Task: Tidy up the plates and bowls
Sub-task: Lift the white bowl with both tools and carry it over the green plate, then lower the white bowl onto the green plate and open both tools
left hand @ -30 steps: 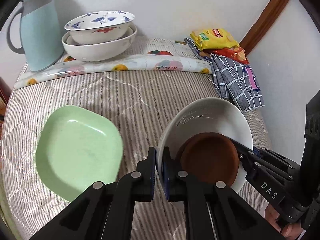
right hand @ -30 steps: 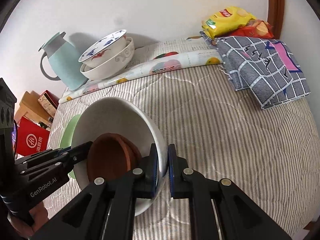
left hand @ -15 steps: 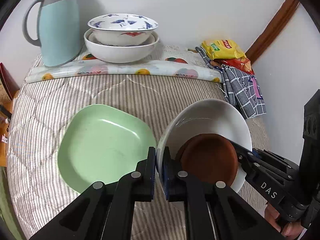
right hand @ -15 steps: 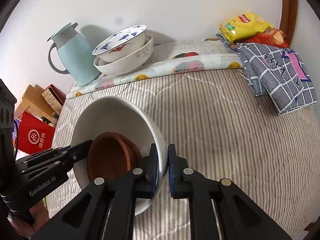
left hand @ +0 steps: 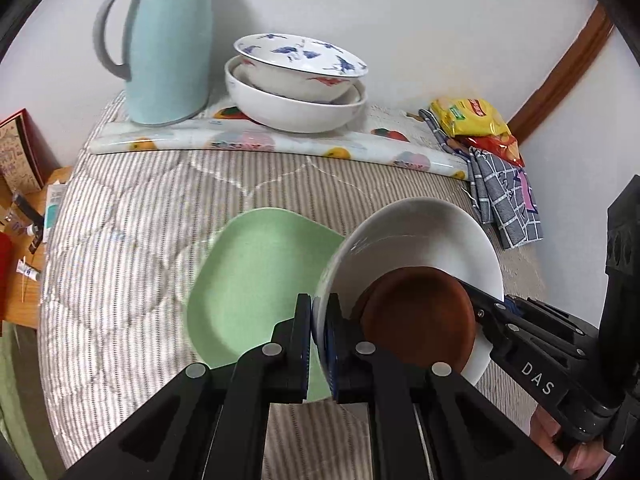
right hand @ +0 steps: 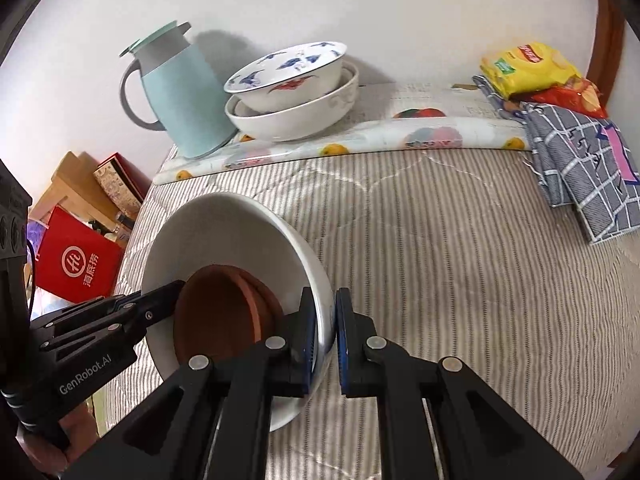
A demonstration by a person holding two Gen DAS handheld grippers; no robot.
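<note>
The white bowl (left hand: 420, 236) hangs in the air between the two grippers, low over the striped quilt (right hand: 440, 248) of what looks like a bed, tipped so its mouth faces the cameras. The left gripper (left hand: 319, 320) is pinched on the rim at one side and the right gripper (right hand: 323, 328) on the rim at the other, each with one finger inside the wall and one outside. I take the two-sided hold as a way to keep a heavy, slippery bowl from swinging. Brown saucers (right hand: 224, 316), at least two by the edges I can see, lie nested inside it and lean against the lower wall; at this tilt they could slide. The pale green plate (left hand: 256, 280) lies flat on the quilt just beside and partly beneath the bowl, in the left view. At the far edge, on a fruit-printed cloth (left hand: 280, 144), the blue-patterned bowl (left hand: 300, 64) sits nested in the larger white bowl (left hand: 296, 112), a likely place for stacking, though I cannot be sure. The blue jug (left hand: 168, 52) stands close beside that stack and would crowd an approach from its side. Snack packets (right hand: 528, 66) and a checked towel (right hand: 588, 160) lie well apart.
</note>
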